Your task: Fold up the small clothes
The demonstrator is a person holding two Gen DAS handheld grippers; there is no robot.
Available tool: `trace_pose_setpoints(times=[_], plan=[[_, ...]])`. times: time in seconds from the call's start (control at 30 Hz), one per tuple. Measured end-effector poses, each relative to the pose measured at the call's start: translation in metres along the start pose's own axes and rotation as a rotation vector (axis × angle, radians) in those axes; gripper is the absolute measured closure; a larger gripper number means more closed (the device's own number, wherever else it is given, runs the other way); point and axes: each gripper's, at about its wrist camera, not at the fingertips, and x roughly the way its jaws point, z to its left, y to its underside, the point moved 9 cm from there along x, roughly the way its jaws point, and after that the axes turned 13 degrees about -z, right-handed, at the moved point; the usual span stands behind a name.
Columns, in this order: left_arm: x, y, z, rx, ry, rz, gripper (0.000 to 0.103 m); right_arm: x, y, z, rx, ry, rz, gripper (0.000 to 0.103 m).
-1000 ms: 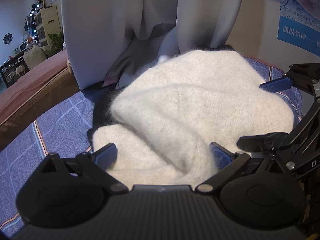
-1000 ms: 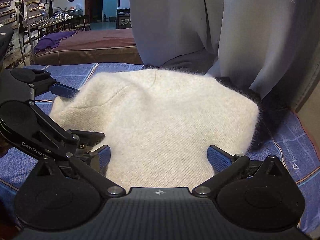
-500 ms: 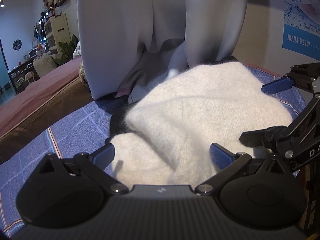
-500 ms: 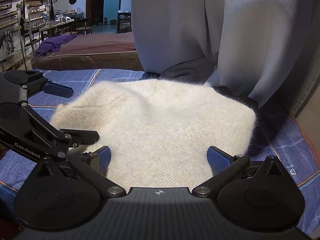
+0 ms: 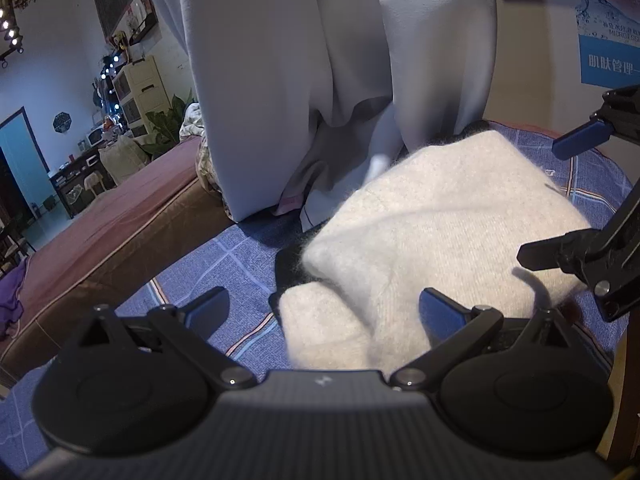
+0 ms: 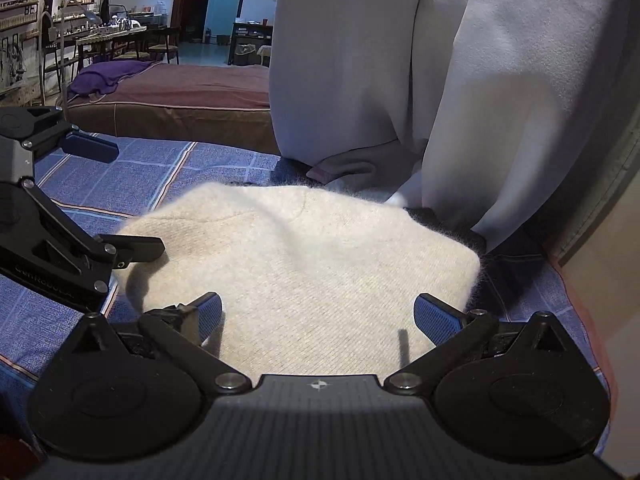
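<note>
While both tools hover with nothing held, the cream knit sweater (image 6: 304, 264) lies in a folded bundle on the blue checked bedspread (image 6: 132, 176), its far edge close to the pale hanging curtain (image 6: 352, 60). The left gripper (image 5: 320, 306) has its jaws spread wide over the sweater's near left corner, empty; the right gripper (image 6: 318, 314) is likewise wide apart and empty, fingers straddling the near edge. Each tool shows in the other's view, just beside the bundle.

Judgement: the fold looks largely made, and the step in hand is tidying or a final fold. In the left wrist view a rolled sleeve or hem bulges at the near left corner, with a dark layer (image 5: 288, 264) showing beneath; I cannot tell whether that is a lining or another garment.

To do it well:
1. Nip only the top layer at the bulging corner.
2. Close on the knit's edge, not the fuzz, since the nap may slip.
3. Move both tools together to keep the edge straight.
4. Lay down, then press flat.
</note>
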Motion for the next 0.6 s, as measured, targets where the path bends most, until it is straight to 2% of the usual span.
trace_pose_setpoints(times=[0.2, 0.47, 0.6], plan=[[-0.015, -0.01, 0.003, -0.03, 0.014, -0.015, 0.0, -0.008, -0.006, 0.004, -0.003, 0.0, -0.008, 0.0], [-0.028, -0.014, 0.005, -0.034, -0.013, 0.039, 0.0, -0.017, -0.011, 0.005, 0.019, 0.016, 0.016, 0.0], [-0.04, -0.019, 0.006, -0.074, 0.023, 0.037, 0.0, -0.026, -0.016, 0.007, 0.005, 0.036, 0.018, 0.0]])
